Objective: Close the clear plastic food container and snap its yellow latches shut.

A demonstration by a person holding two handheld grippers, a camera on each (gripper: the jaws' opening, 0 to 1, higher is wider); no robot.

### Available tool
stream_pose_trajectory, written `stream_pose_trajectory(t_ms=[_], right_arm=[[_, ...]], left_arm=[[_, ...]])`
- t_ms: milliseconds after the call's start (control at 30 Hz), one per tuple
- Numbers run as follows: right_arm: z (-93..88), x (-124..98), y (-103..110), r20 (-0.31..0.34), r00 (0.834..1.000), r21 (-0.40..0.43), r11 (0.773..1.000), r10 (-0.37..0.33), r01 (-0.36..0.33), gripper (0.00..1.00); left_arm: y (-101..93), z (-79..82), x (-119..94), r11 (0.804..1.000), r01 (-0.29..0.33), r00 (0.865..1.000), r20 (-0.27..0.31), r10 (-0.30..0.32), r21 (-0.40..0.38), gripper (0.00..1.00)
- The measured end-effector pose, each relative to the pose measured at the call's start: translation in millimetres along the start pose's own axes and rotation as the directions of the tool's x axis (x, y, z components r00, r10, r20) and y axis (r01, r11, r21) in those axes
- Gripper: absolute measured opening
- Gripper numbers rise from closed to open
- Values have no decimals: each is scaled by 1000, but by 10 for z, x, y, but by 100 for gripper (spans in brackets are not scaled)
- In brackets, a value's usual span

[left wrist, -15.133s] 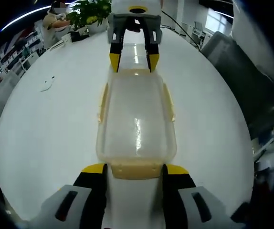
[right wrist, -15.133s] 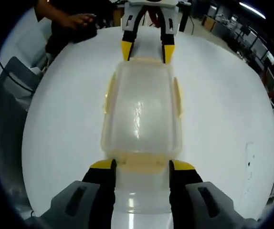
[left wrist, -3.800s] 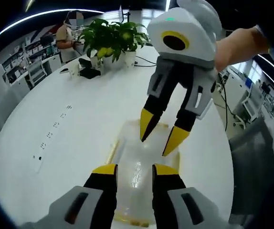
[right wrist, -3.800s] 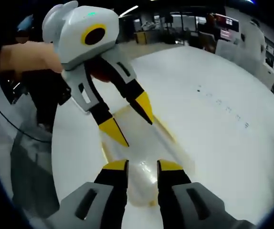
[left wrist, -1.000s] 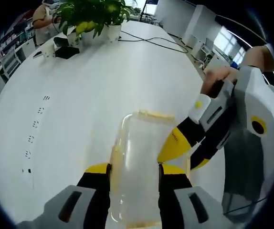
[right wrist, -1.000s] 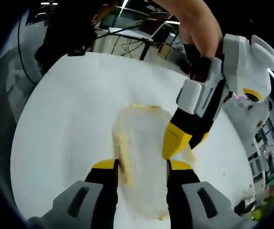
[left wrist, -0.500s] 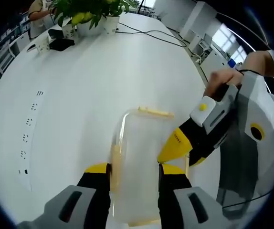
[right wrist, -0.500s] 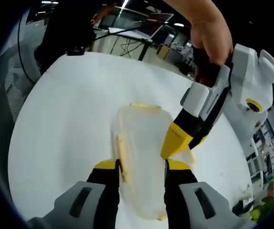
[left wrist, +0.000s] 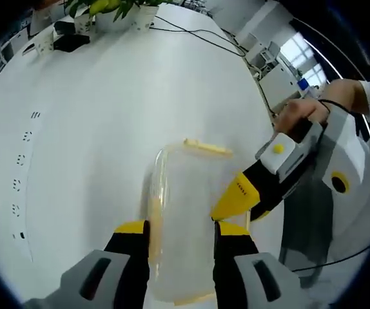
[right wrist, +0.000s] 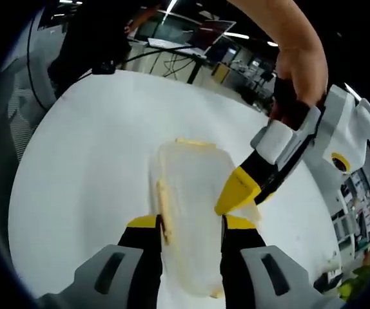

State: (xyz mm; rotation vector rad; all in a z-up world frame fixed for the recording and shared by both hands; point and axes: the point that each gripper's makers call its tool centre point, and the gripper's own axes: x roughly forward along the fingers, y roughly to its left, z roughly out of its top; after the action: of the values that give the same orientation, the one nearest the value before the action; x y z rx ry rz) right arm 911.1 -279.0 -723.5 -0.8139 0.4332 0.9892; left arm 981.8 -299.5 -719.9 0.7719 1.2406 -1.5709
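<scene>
Clear glossy plastic container (left wrist: 182, 212) on smooth white table (left wrist: 107, 109).

This is an open-plan office: a long white meeting table (left wrist: 127, 96) with small power sockets (left wrist: 22, 162) set in its top, potted plants (left wrist: 117, 8) and trailing cables (left wrist: 204, 35) at its far end, desks with chairs (left wrist: 272, 74) by bright windows, and ceiling strip lights (right wrist: 249, 35) beyond.
</scene>
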Motion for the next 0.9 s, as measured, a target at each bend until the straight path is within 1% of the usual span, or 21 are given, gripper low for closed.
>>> stream_pose_trajectory(t_ms=[100, 267, 367, 400, 467, 567, 633, 667, 700, 800, 867, 900], right_arm=[[-10, 9, 5, 9, 1000, 7, 1000, 3, -3, 30], [-12, 6, 7, 16, 1000, 8, 1000, 2, -2, 30], [-7, 3, 9, 11, 1000, 2, 1000, 0, 0, 31], [-4, 3, 10, 8, 1000, -4, 1000, -1, 1, 31], [-2, 1, 9, 9, 1000, -5, 1000, 1, -1, 32], [1, -9, 17, 11, 1000, -20, 1000, 8, -8, 34], [3, -9, 14, 10, 1000, -21, 1000, 16, -16, 35], [13, -10, 10, 5, 1000, -13, 1000, 19, -19, 35], [21, -12, 10, 2, 1000, -6, 1000, 20, -20, 35], [22, -12, -8, -18, 1000, 29, 999, 20, -20, 38], [35, -27, -31, -19, 1000, 40, 999, 17, -16, 39], [42, -39, -47, -19, 1000, 46, 999, 14, -14, 39]], left_arm=[[-3, -16, -22, 1000, 6, 1000, 4, -6, -3, 32], [-48, -24, -2, 1000, 7, 1000, 11, -7, -3, 33], [-23, -19, 1, 1000, 6, 1000, 17, -6, -5, 34], [-46, -18, 17, 1000, 4, 1000, 22, -4, -6, 35], [-55, -15, 27, 1000, -2, 999, 39, 3, -12, 37], [-65, -10, 21, 999, -25, 996, 86, 27, -31, 38], [-72, -16, 22, 995, -57, 992, 110, 66, -85, 38], [-94, -15, 29, 995, -65, 990, 118, 73, -73, 39], [-104, 6, 18, 994, -88, 984, 147, 96, -59, 39], [-145, 5, -1, 990, -128, 974, 183, 137, -65, 40], [-193, 31, -12, 985, -162, 961, 218, 173, -67, 40], [-171, 44, -37, 978, -193, 948, 244, 206, -76, 40]])
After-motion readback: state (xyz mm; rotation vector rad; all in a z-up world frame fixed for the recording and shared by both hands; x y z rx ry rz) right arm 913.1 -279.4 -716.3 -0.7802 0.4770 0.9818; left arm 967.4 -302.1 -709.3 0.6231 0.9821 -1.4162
